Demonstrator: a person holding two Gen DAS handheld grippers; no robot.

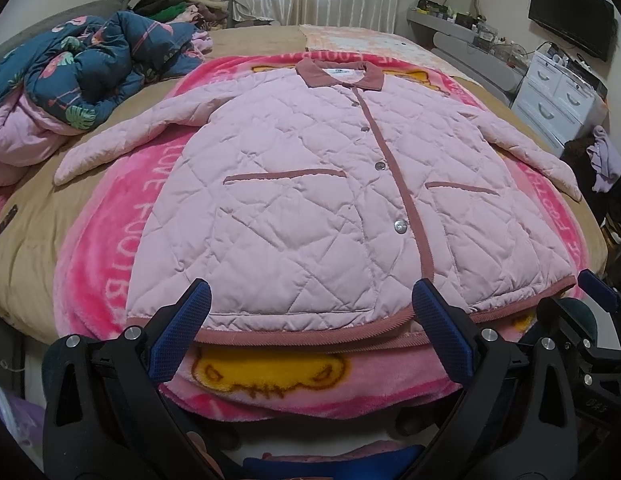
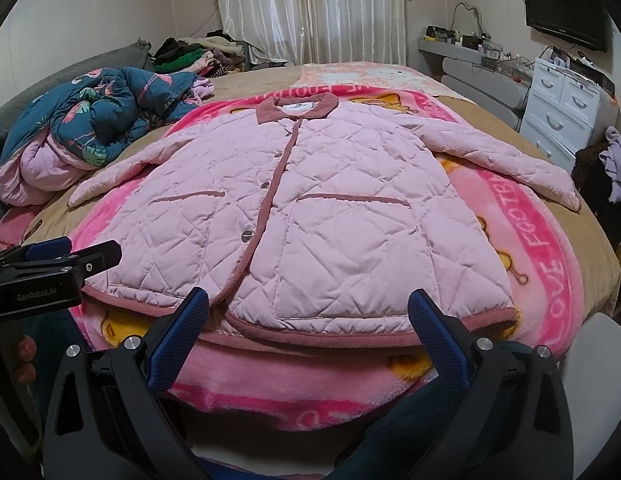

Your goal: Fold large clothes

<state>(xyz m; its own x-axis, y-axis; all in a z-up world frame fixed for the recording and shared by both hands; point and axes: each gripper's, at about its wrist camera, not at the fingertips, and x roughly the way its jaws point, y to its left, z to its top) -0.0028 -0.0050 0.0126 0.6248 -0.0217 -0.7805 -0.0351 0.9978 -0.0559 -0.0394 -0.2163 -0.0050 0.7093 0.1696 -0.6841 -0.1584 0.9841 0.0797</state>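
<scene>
Quilted pink jacket (image 1: 310, 184) lies flat beyond both spread grippers

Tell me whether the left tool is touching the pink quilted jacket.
Cannot tell. In the left wrist view the open left tool overlaps the pink quilted jacket's hem, but no view plainly shows contact or a gap.

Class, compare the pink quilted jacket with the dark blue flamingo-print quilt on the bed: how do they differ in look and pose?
The pink quilted jacket lies spread flat, front up, sleeves out; the dark blue flamingo-print quilt sits bunched in a heap. The jacket is plain pink with darker pink trim; the quilt is patterned. The jacket rests on a pink plush blanket; the quilt lies beside it. Both are padded.
</scene>
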